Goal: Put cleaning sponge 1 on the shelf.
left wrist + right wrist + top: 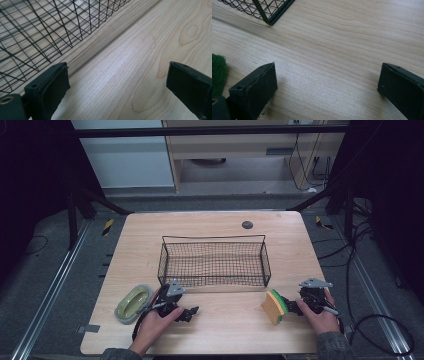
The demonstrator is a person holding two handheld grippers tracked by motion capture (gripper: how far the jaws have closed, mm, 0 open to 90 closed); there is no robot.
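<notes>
A black wire basket (214, 238) stands in the middle of the wooden table (225, 330). A pale green oval dish (133, 303) lies near the table's front left. My left gripper (189, 313) rests on the wood just right of the dish, in front of the basket. Its jaws (116, 66) stand open over bare wood, and the basket mesh (37, 27) is close by. A yellow sponge with a green scouring side (274, 306) stands on edge at the front right. My right gripper (290, 306) is beside it, open (328, 66); the green pad (218, 72) lies outside its left jaw.
A small dark round cap (247, 224) sits in the tabletop behind the basket. The basket's corner (268, 15) is ahead of the right gripper. Cables (380, 330) trail on the floor to the right of the table.
</notes>
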